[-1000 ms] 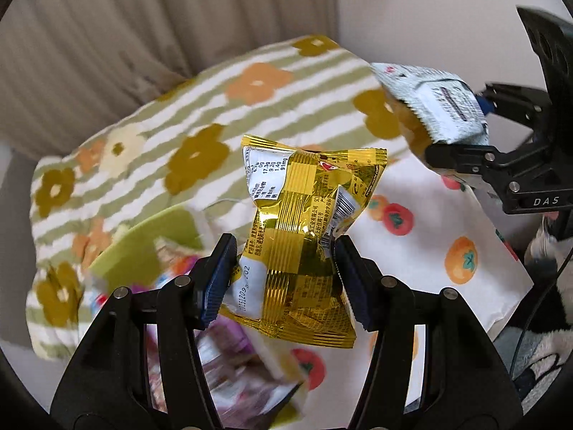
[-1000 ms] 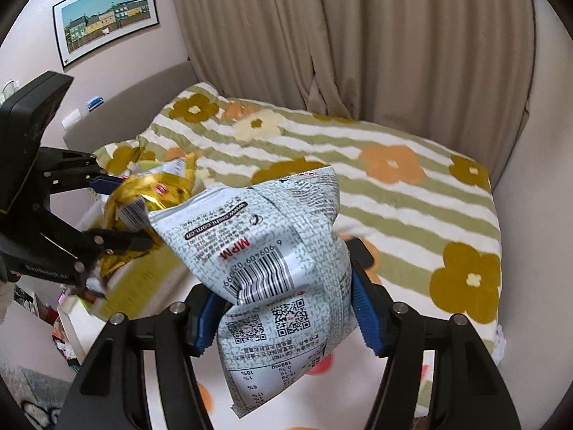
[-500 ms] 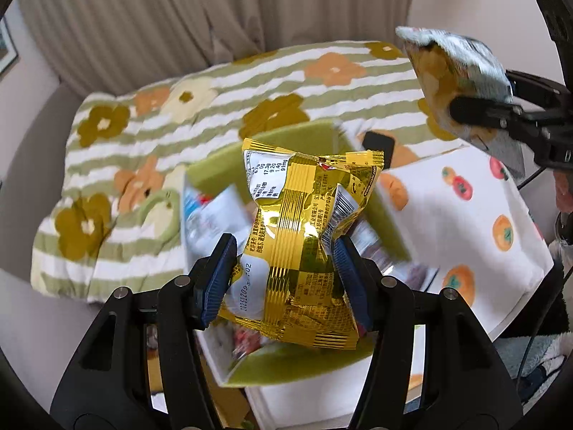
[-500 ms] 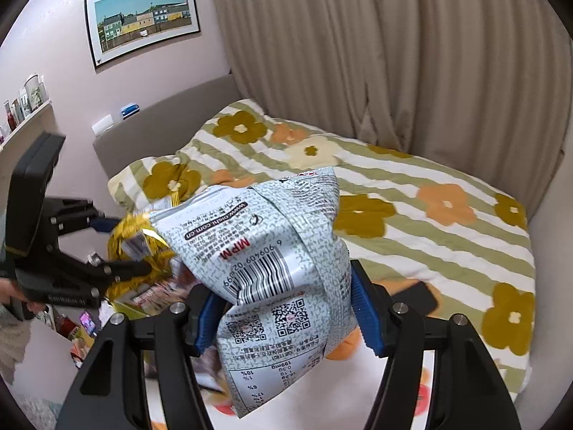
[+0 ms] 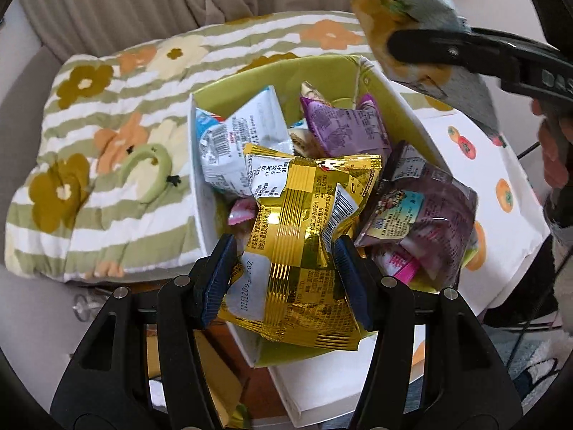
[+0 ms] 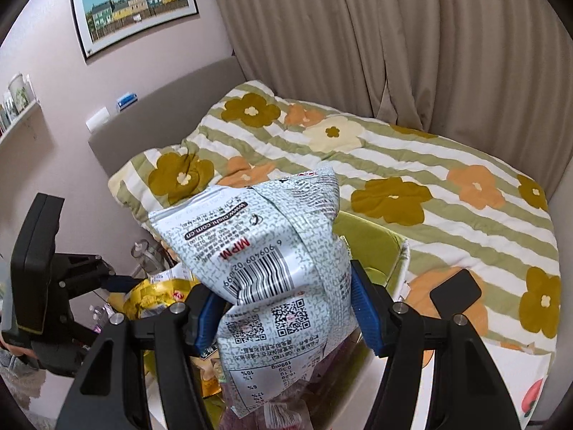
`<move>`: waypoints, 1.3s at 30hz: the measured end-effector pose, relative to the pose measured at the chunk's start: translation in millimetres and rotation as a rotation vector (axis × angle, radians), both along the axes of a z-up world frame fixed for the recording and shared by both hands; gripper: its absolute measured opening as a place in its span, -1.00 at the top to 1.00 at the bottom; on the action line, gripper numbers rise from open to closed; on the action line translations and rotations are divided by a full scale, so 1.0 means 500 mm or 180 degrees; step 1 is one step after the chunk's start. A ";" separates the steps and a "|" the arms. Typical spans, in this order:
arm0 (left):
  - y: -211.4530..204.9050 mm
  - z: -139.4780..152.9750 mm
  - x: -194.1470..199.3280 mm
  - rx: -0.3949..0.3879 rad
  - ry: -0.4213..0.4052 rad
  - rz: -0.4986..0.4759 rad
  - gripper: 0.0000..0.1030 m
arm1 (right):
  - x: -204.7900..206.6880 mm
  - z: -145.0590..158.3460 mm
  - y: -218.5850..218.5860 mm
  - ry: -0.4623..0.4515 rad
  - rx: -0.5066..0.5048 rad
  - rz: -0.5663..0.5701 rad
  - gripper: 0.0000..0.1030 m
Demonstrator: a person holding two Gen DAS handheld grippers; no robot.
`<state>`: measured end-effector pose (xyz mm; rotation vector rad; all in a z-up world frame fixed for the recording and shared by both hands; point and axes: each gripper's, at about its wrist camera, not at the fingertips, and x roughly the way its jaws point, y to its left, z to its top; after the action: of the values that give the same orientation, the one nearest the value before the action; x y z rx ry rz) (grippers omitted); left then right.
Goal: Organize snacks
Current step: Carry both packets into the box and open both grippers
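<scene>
My left gripper (image 5: 283, 279) is shut on a gold snack bag (image 5: 304, 236) and holds it just above the near end of a green-lined storage box (image 5: 397, 107). The box holds several snack packs, among them a white-blue one (image 5: 243, 136) and purple ones (image 5: 343, 129). My right gripper (image 6: 283, 308) is shut on a pale grey-green snack bag (image 6: 265, 251) and holds it above the same box (image 6: 369, 240). That gripper and bag (image 5: 412, 10) show at the top right of the left wrist view. The left gripper and gold bag (image 6: 150, 297) show at the left of the right wrist view.
The box stands on a white table with a fruit-print cloth (image 5: 501, 193), beside a bed with a green-striped flowered quilt (image 5: 118, 136). A black phone (image 6: 454, 292) lies on the quilt. Curtains (image 6: 394, 43) hang behind. A cable (image 5: 530, 326) runs at the table's right edge.
Both grippers moved with their bags over the box, which now fills the left wrist view with its contents in sight. Both grips are unchanged.
</scene>
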<state>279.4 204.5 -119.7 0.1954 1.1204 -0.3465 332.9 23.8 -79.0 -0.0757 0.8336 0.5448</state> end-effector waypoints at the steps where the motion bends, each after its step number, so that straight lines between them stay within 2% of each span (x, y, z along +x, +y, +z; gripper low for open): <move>1: 0.000 -0.001 0.001 -0.0038 0.0003 -0.0006 -0.04 | 0.007 0.000 0.004 0.0003 -0.0019 0.0008 -0.16; 9: -0.028 -0.010 0.023 -0.0163 0.0101 -0.0035 -0.10 | 0.060 -0.010 0.028 0.0040 -0.0054 0.0092 -0.16; 11: -0.034 -0.008 0.025 -0.0132 0.0066 -0.0057 -0.40 | 0.069 -0.014 0.032 0.0057 -0.0051 0.0122 -0.16; 12: -0.036 -0.006 0.026 -0.0102 0.0024 -0.0048 -0.89 | 0.076 -0.017 0.033 0.0073 -0.0050 0.0139 -0.16; 13: -0.035 -0.003 0.027 -0.0073 -0.0045 -0.0010 -0.99 | 0.081 -0.020 0.032 0.0086 -0.0050 0.0146 -0.16; 17: -0.020 0.001 0.032 -0.0201 -0.0034 0.0057 -0.99 | 0.110 -0.034 0.040 0.0146 -0.0104 0.0205 -0.17; 24: 0.007 0.000 0.041 -0.0283 -0.0037 0.0216 -0.99 | 0.159 -0.069 0.080 0.0335 -0.0248 0.0351 -0.19; 26: 0.015 0.001 0.042 -0.0285 -0.0049 0.0246 -0.99 | 0.164 -0.078 0.093 0.0364 -0.0297 0.0400 -0.34; 28: 0.020 0.000 0.042 -0.0301 -0.0040 0.0266 -0.99 | 0.158 -0.076 0.097 0.0257 -0.0285 0.0393 -0.85; 29: 0.023 -0.001 0.040 -0.0308 -0.0042 0.0278 -0.99 | 0.156 -0.073 0.095 0.0210 -0.0253 0.0382 -0.91; 39: 0.025 0.003 0.004 -0.0301 -0.0084 0.0266 -0.99 | 0.108 -0.049 0.070 0.0112 -0.0111 0.0202 -0.93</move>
<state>281.1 216.9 -118.3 0.0693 1.0801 -0.3207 387.0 58.7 -103.7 -0.1251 0.8775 0.5927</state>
